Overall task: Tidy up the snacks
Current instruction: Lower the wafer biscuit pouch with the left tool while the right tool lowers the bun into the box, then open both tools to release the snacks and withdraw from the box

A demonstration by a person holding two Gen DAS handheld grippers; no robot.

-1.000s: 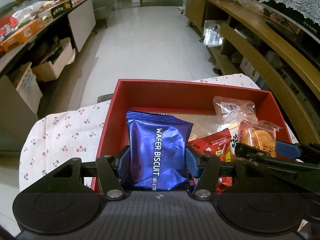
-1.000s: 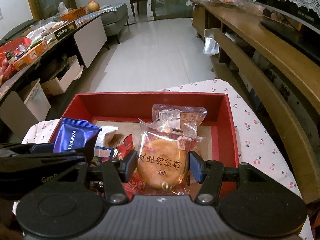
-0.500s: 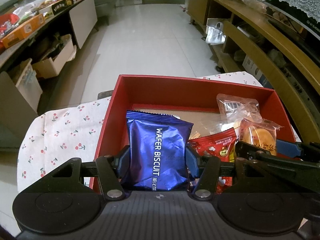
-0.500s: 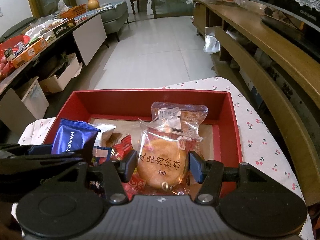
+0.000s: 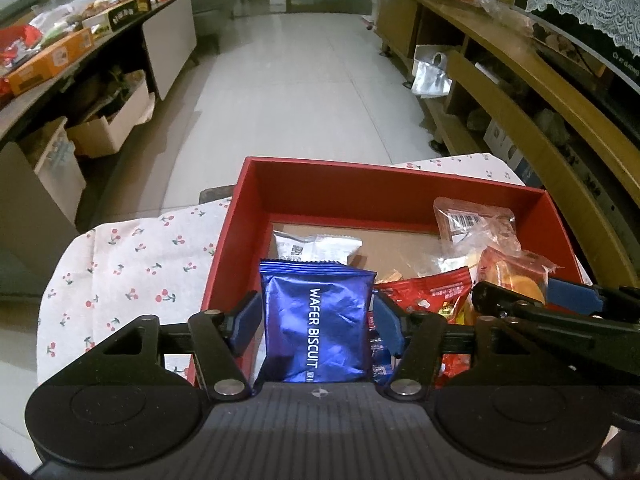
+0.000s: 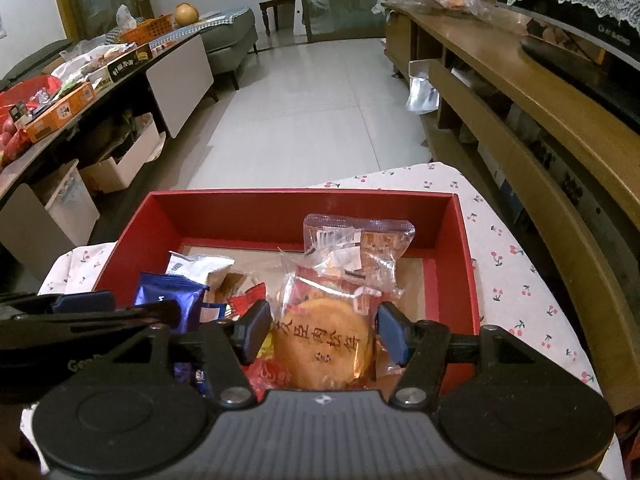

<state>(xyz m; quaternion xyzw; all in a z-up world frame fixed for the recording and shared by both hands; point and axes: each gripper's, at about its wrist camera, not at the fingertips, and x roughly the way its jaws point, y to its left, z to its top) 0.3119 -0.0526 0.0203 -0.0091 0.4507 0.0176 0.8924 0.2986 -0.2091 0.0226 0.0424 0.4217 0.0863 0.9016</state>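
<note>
A red box [image 5: 360, 168] [image 6: 300, 194] on a cherry-print cloth holds several snack packets. A blue wafer biscuit packet [image 5: 320, 292] [image 6: 168, 296] stands upright at the box's near left, between the fingers of my left gripper [image 5: 316, 312]. Those jaws are opening and the pads stand just off the packet. A round pastry in a clear wrapper [image 6: 320, 344] [image 5: 516, 276] sits between the fingers of my right gripper [image 6: 324, 324], whose jaws are opening too, with small gaps at both pads. A white packet [image 5: 316, 244], a red packet [image 5: 424, 292] and a clear packet [image 6: 356, 236] lie in the box.
The cherry-print cloth [image 5: 132, 264] covers a small table around the box. A long wooden shelf unit [image 6: 520, 92] runs along the right. A low table with boxes and snacks [image 5: 52, 60] stands on the left, with tiled floor [image 5: 300, 80] between them.
Both pairs of jaws have widened. The blue packet has sunk lower between the left fingers, uncovering the white packet behind it. The pastry sits slightly lower.
</note>
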